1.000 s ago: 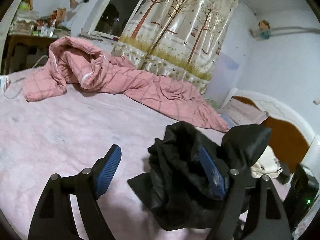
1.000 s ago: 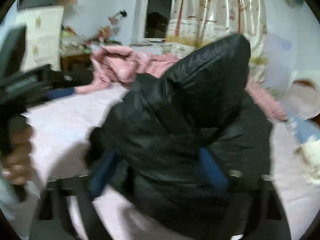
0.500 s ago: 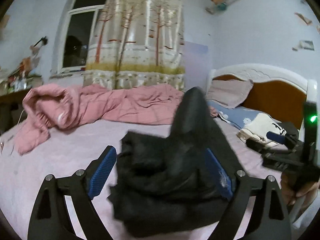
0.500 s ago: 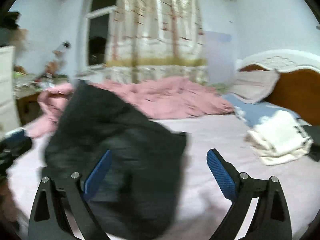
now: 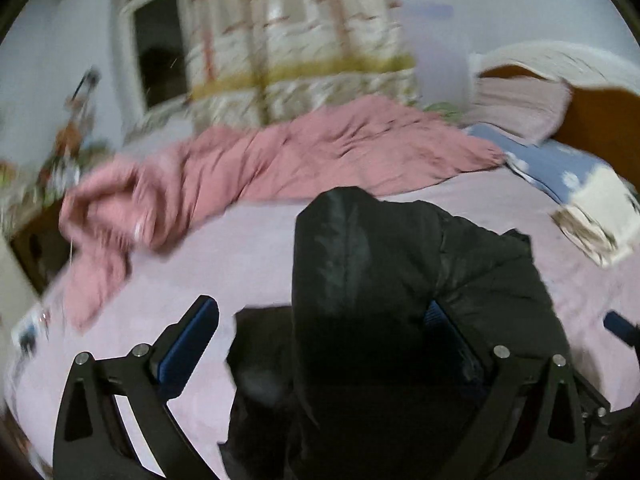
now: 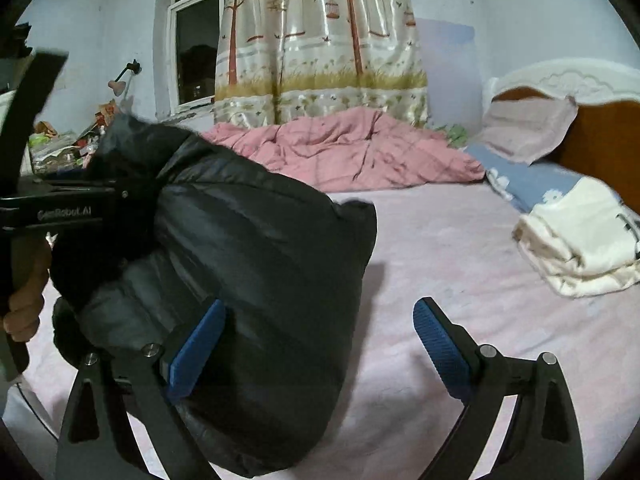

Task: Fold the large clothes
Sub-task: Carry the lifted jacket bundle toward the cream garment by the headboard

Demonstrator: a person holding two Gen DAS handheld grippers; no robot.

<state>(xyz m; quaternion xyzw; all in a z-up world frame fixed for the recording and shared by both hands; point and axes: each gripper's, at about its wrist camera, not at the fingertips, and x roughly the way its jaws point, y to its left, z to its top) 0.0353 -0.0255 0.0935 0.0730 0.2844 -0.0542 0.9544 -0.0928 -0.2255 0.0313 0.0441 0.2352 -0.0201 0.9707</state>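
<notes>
A black puffer jacket [image 5: 360,280] sits bunched on the pink bed sheet [image 5: 248,248]. My left gripper [image 5: 316,340] has its jaws opening wide. The jacket lies between them and drapes over the right finger, while the left pad [image 5: 188,344] stands free of it. In the right wrist view the jacket [image 6: 248,248] bulges at the left and covers the front of the left gripper's body [image 6: 60,212], which a hand [image 6: 24,304] holds. My right gripper [image 6: 318,346] is open. Its left pad [image 6: 200,348] is against the jacket's side and its right pad [image 6: 436,344] is over bare sheet.
A crumpled pink quilt [image 6: 352,152] lies along the far side of the bed. Folded cream cloth [image 6: 580,240], a blue pillow [image 6: 528,180] and a brown headboard [image 6: 608,140] are at the right. A tree-print curtain [image 6: 320,48], a window and a cluttered desk [image 6: 60,140] stand behind.
The right gripper has let go of the jacket and opened. The left gripper's jaws have widened, and its view has swung right toward the headboard. The jacket now sits lower, bunched.
</notes>
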